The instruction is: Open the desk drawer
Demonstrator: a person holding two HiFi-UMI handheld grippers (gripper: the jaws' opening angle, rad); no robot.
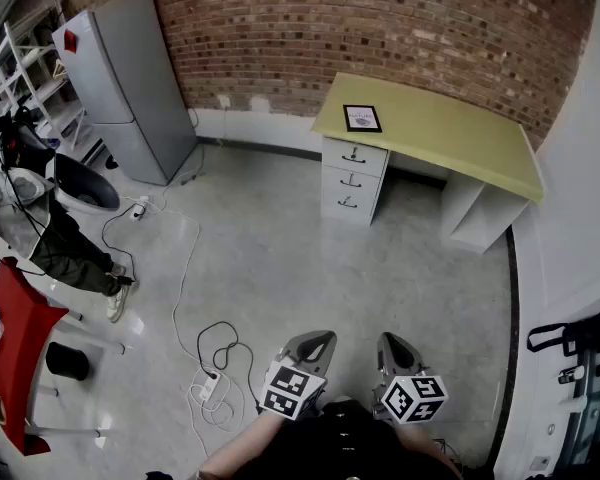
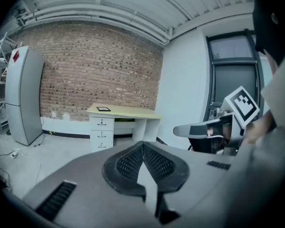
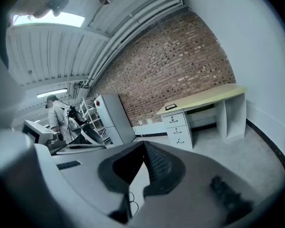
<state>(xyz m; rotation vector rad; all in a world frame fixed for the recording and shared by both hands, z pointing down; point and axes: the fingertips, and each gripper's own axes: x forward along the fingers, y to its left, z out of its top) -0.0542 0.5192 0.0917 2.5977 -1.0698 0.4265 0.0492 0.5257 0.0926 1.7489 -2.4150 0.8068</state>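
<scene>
- Hanging low at the near edge of the head view, the left gripper (image 1: 318, 338) has its jaws pressed tip to tip with nothing between them. Its own view shows two black ribbed pads (image 2: 129, 161) meeting in a sharp point.
- The right gripper (image 1: 392, 344) sits just beside it in the same state, with its jaws closed to a point and empty.
- Both tools have smooth grey moulded bodies, and each carries a cube with black-and-white square markers.
- A bare, matte grey concrete floor (image 1: 330, 268) spreads out ahead of them, with loose cables (image 1: 218, 363) coiled to the left.
- The desk (image 1: 450, 133) stands well apart from both grippers, against the brick wall (image 1: 380, 28). It has a flat pale yellow top, white side panels and a small dark-framed item (image 1: 362, 118) lying on top.
- Under the desk's left end is the white drawer unit (image 1: 352, 180), with three stacked flat fronts, each with a small dark handle. All three look closed.
- The task seems to be at the approach step, with nothing reached yet.
- The next move likely calls for crossing the floor and opening one gripper's jaws. The jaws then have to close on a thin handle and pull straight out along the drawer's run.
</scene>
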